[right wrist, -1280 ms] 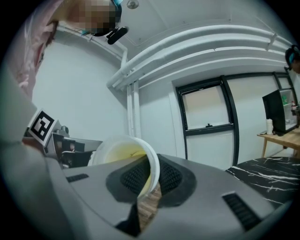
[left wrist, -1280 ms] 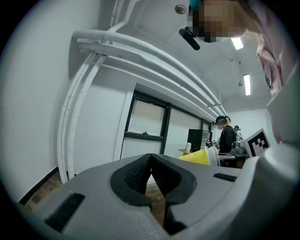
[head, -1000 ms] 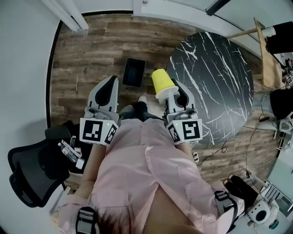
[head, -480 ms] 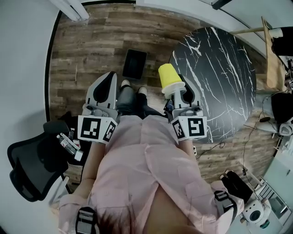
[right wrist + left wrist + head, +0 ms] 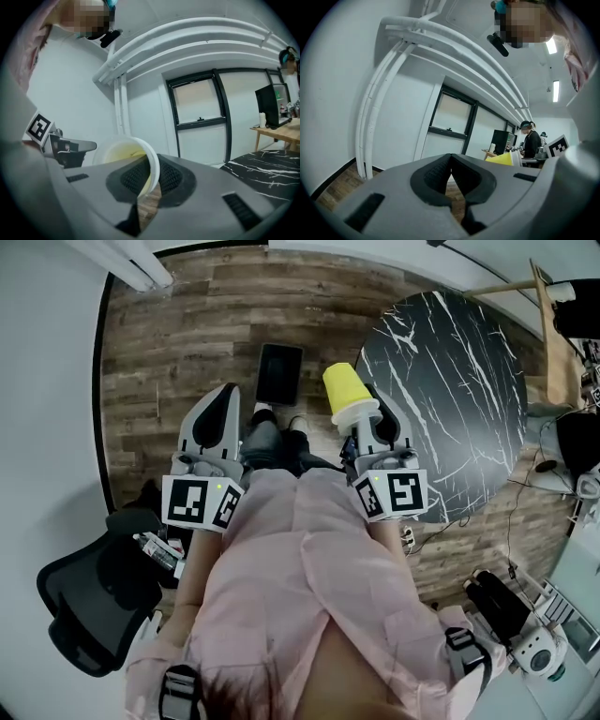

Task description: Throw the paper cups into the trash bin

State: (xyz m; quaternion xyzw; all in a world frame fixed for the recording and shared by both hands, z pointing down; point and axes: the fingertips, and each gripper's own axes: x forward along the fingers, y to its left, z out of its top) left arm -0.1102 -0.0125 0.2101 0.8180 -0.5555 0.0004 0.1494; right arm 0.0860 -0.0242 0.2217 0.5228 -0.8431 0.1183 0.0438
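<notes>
Yellow paper, rim toward the wrist and base pointing ahead: the cup (image 5: 342, 393) rides in the right gripper (image 5: 358, 418), whose jaws are clamped on the wall at the rim. The right gripper view shows that rim pinched between the pads with the open mouth facing the camera. The grip looks the same as a second ago, so what has changed is the person's place, not the hold. One shoe showed past the lap then; now both shoes (image 5: 279, 418) stand just short of the dark rectangular box on the floor (image 5: 178, 343), which I take to be the bin (image 5: 279, 371). Both grippers have travelled forward with the body, and the table (image 5: 450, 381) has slid off toward the right edge of the head view. The left gripper (image 5: 228, 396) points ahead on the bin's other side, jaws clenched together with nothing between them. For the task, this reads as the end of the carry: the cup is near the bin but hangs to its right over bare floor, not above the opening. It would need a short shift toward the person's left before the jaws let go, otherwise the cup could land outside. No second cup shows in any view.
</notes>
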